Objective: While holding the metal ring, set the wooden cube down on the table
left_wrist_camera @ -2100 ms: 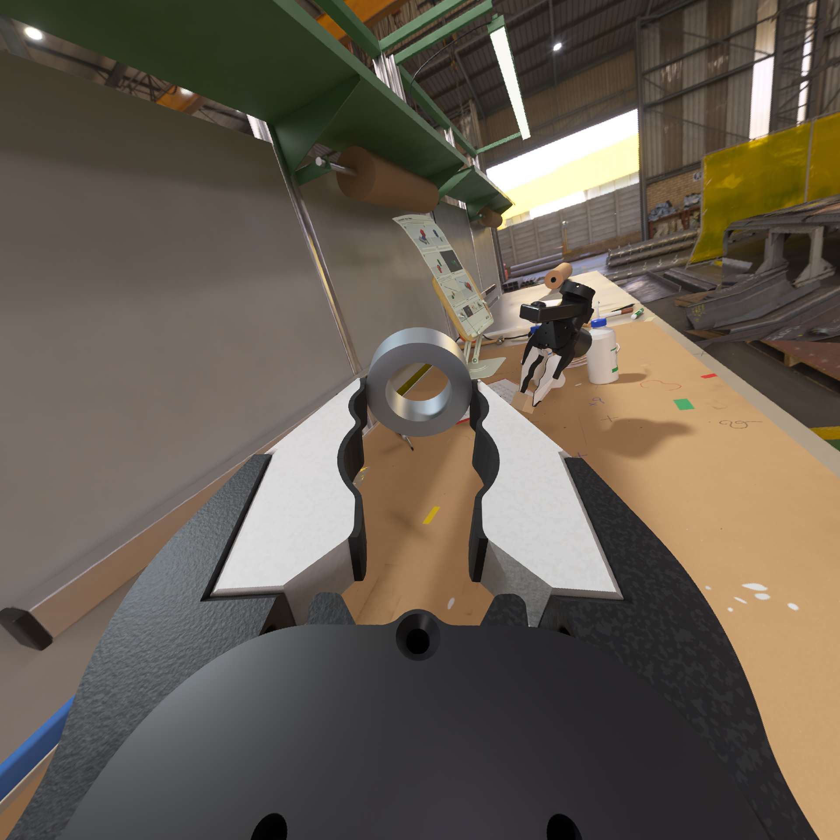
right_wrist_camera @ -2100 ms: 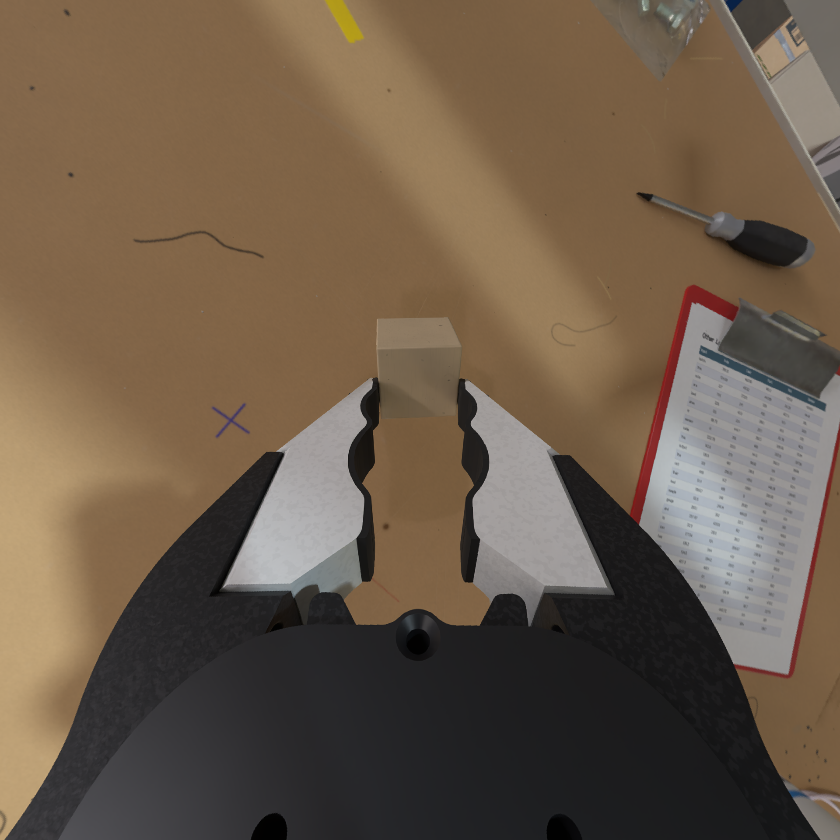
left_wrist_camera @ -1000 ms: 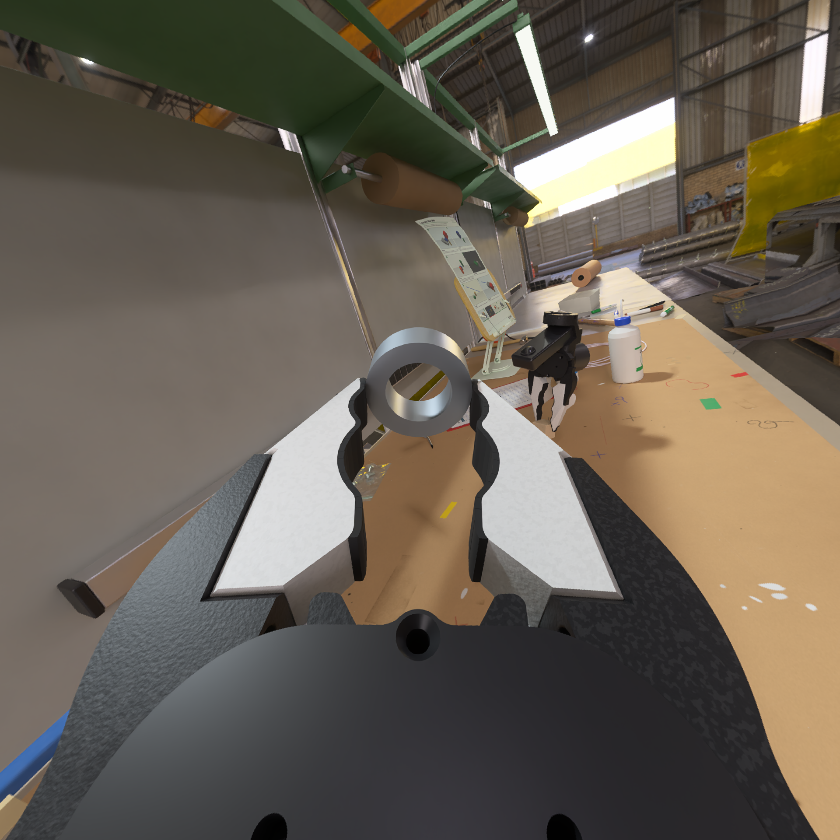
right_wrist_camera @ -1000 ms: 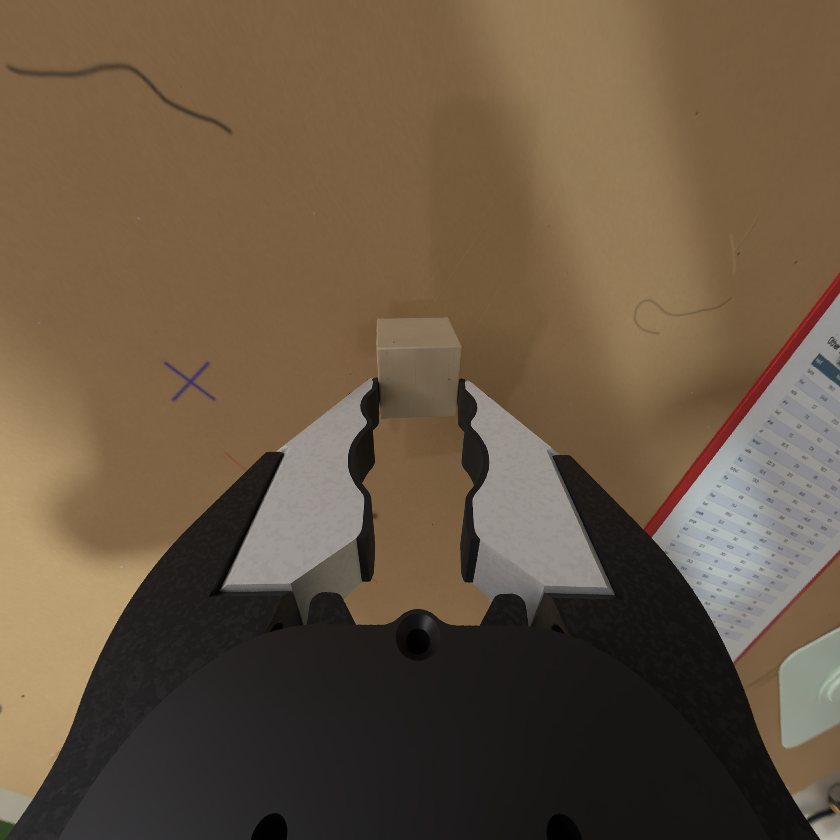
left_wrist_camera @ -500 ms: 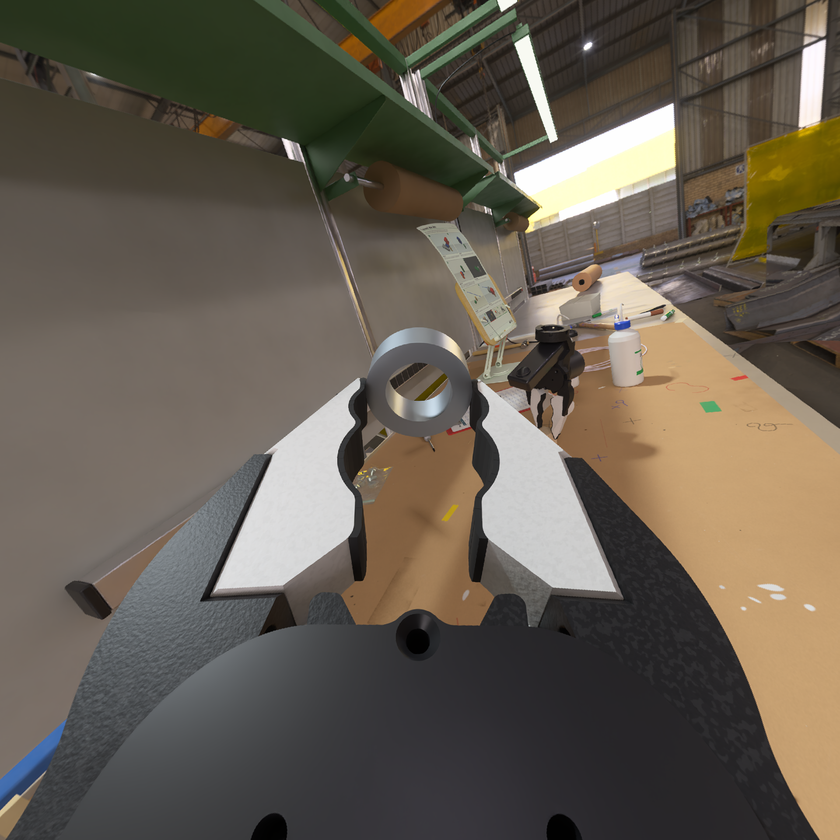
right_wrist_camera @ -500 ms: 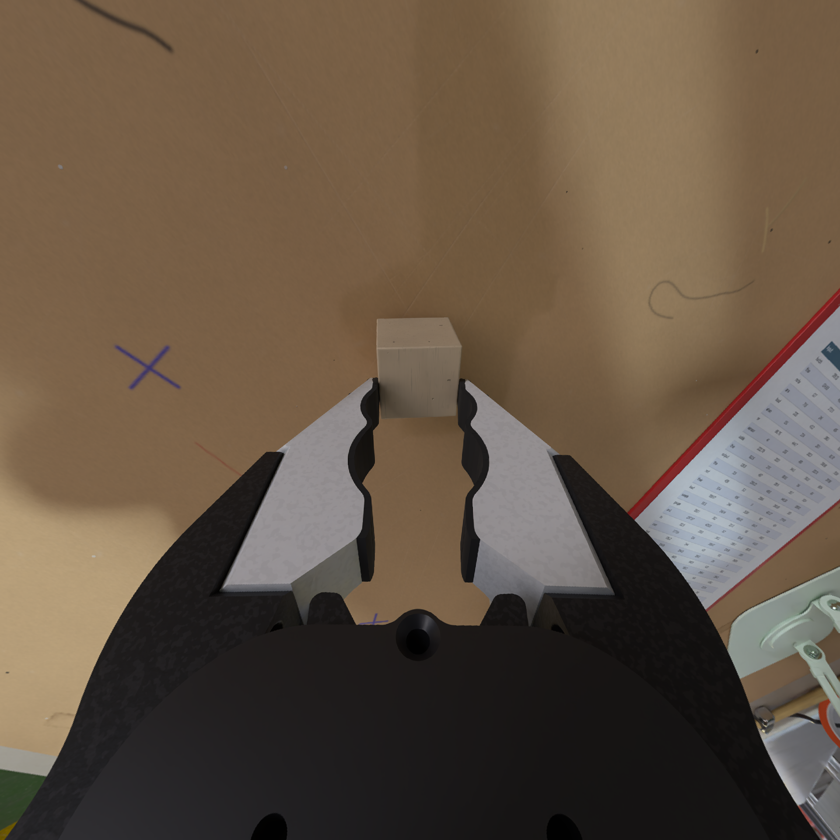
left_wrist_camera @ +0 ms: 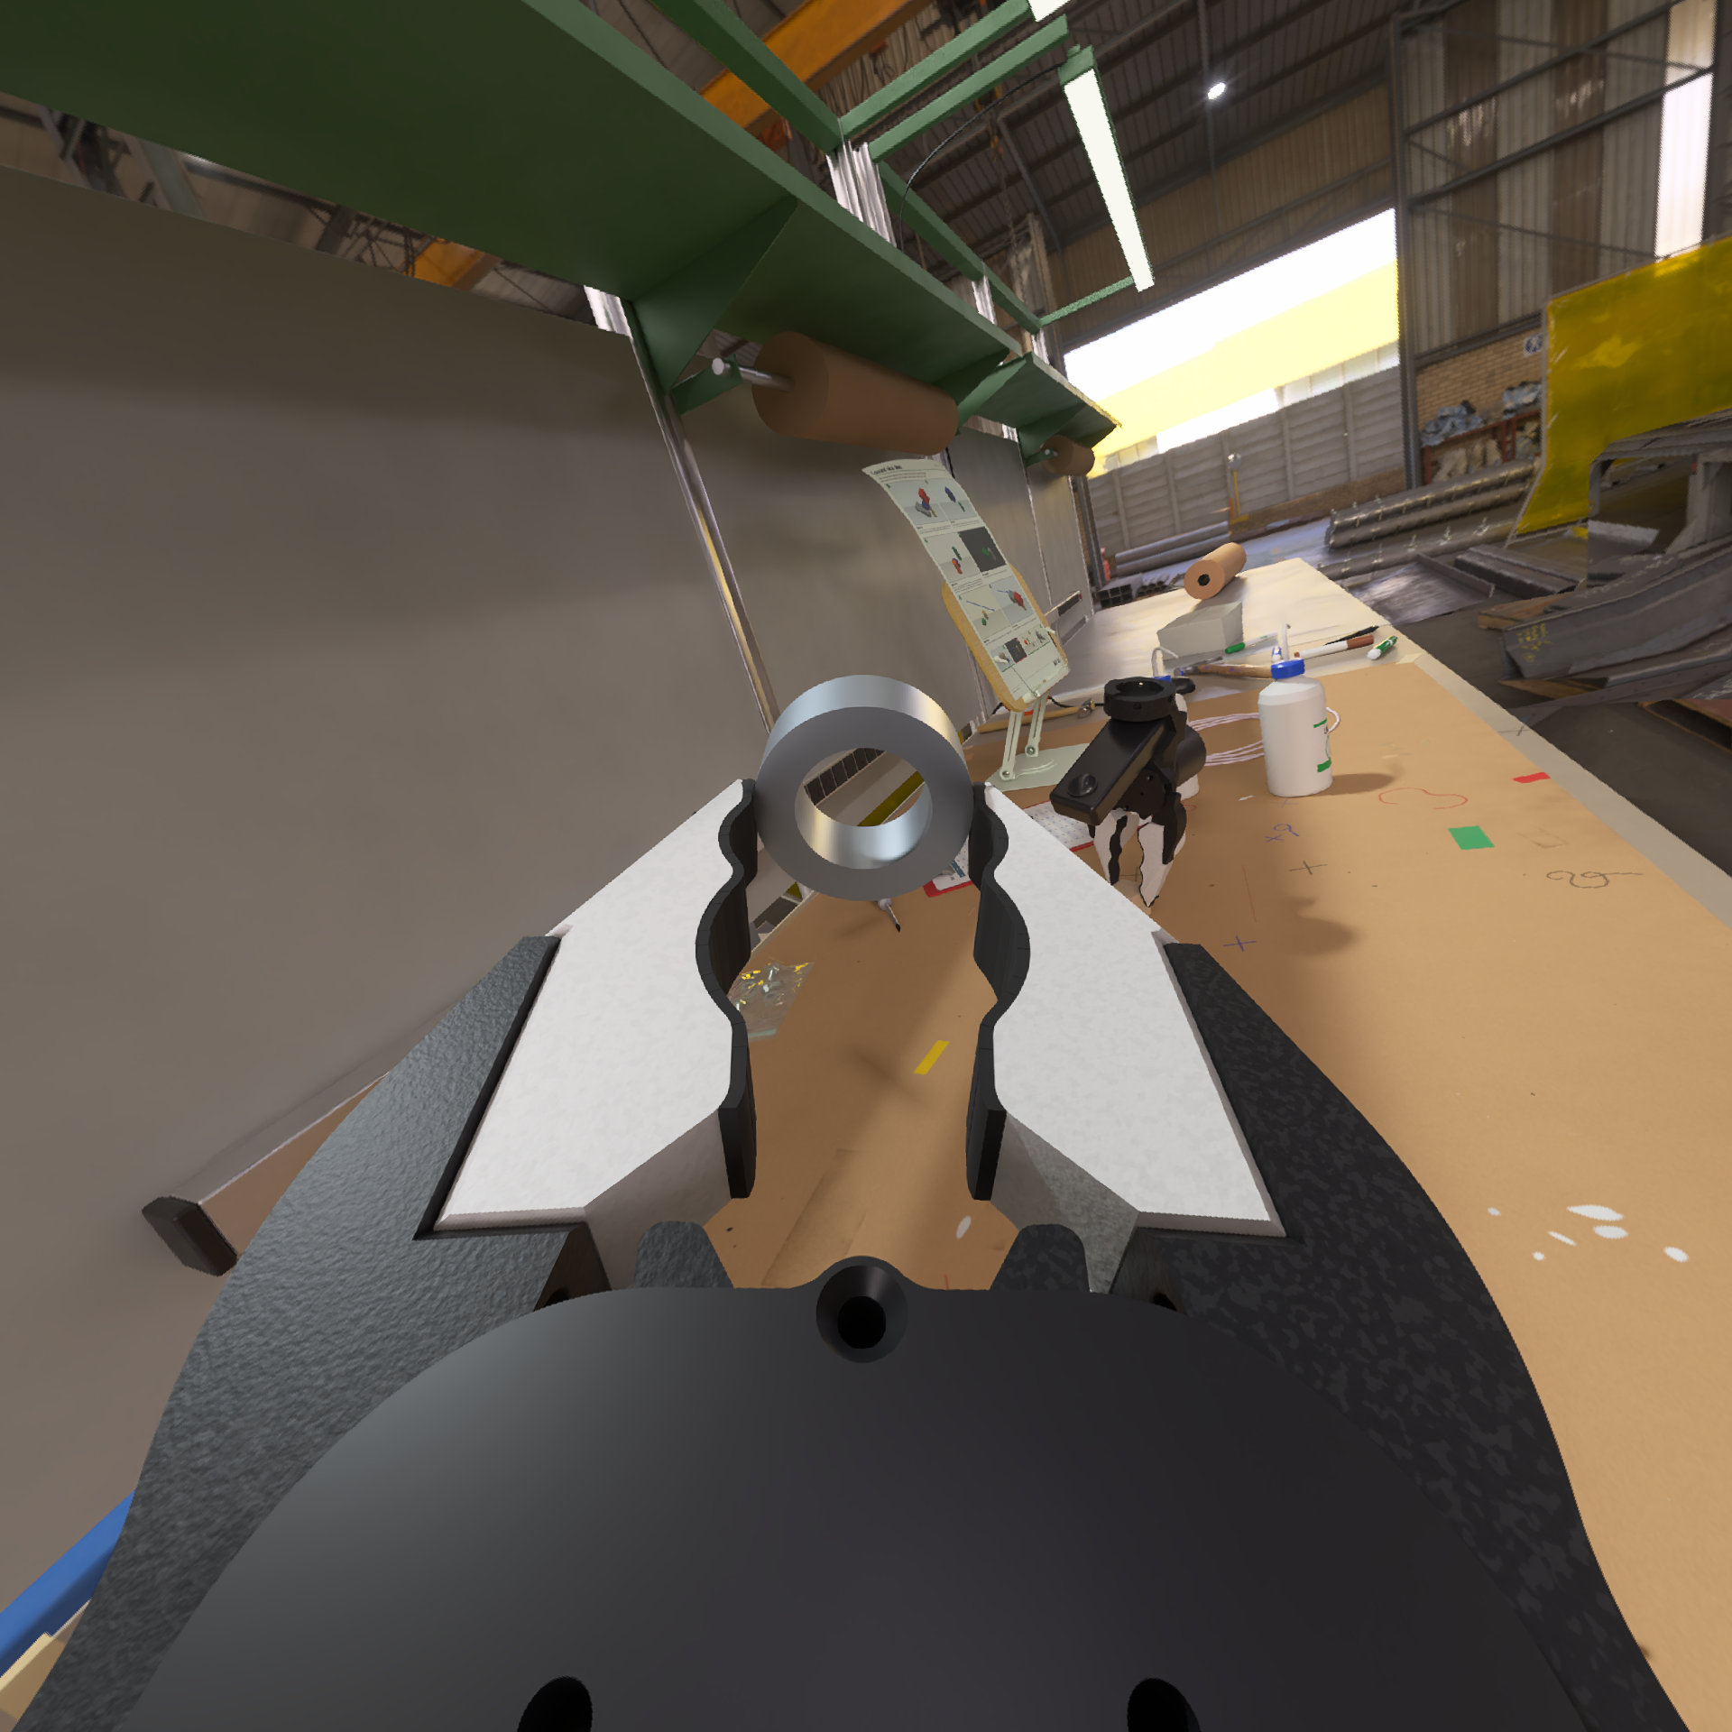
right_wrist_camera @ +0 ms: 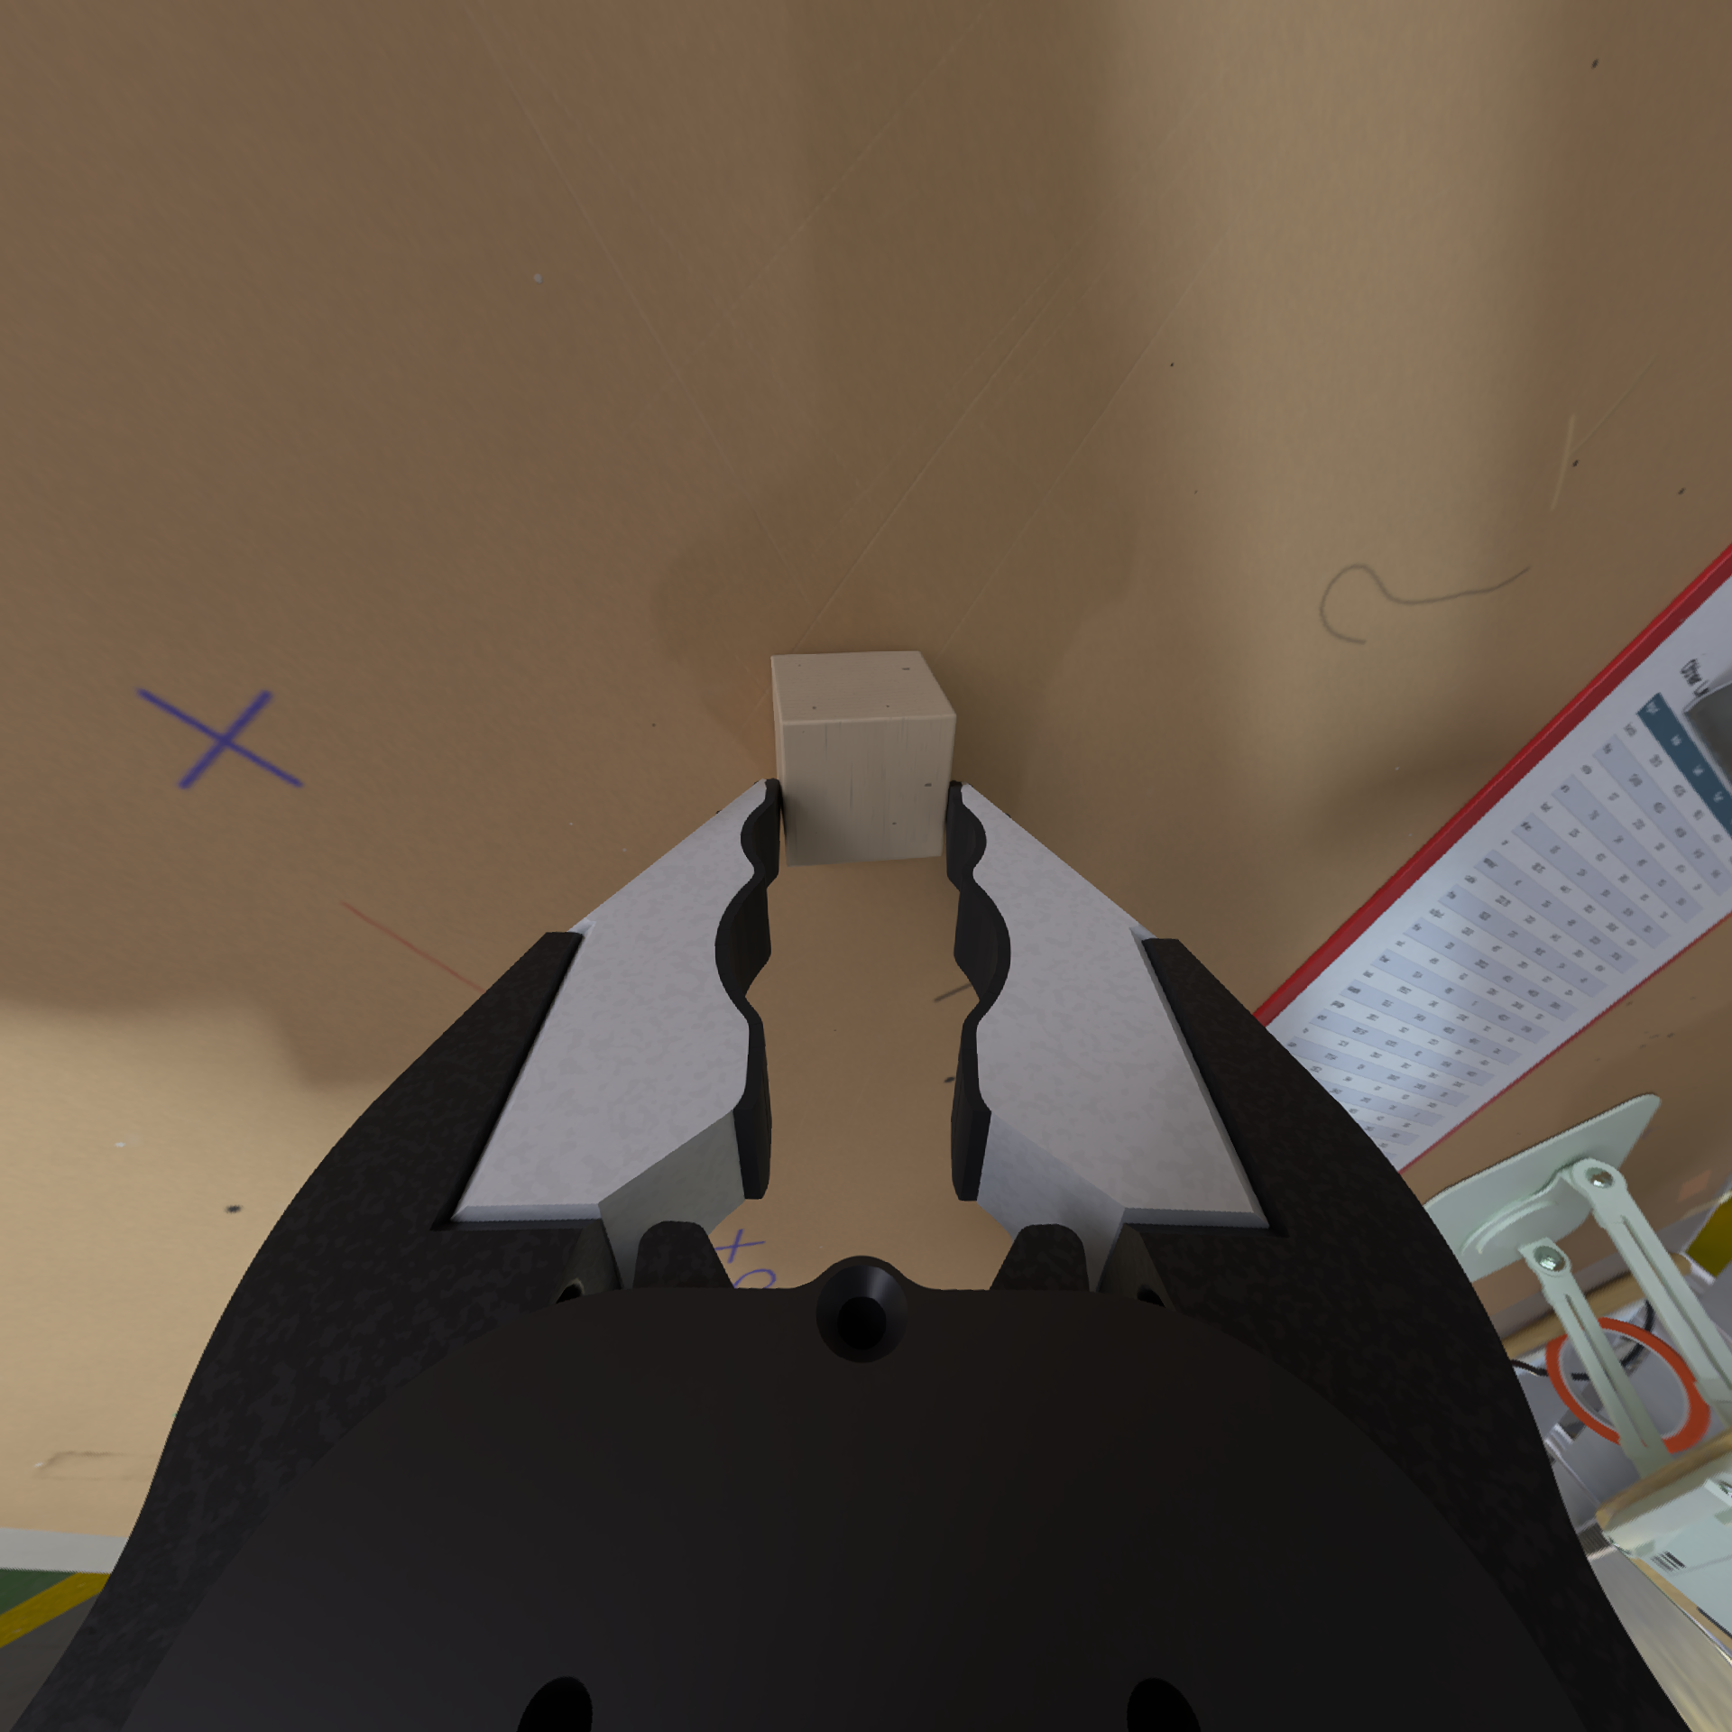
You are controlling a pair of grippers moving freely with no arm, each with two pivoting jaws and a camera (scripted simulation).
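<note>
Pinching the wooden cube [right_wrist_camera: 860,754] between its tips, the right gripper [right_wrist_camera: 862,815] points down at the brown table [right_wrist_camera: 469,375], its fingers [right_wrist_camera: 656,984] pressed against the cube's two side faces. The cube's dark shadow lies just beyond it, so it looks very near the surface or already touching; which of the two cannot be told. A blue cross mark [right_wrist_camera: 220,739] sits off to the left of these fingers, and a red clipboard [right_wrist_camera: 1537,900] lies to their right.

Across the table, the left gripper [left_wrist_camera: 862,815] holds the metal ring [left_wrist_camera: 862,785] clamped at its fingertips, hole facing the camera, well above the surface.

By my reading the lowering step is at its end. What comes next would be to seat the cube flat, then spread the right fingers and lift straight away without dragging it, while the left grip on the ring stays firm.
</note>
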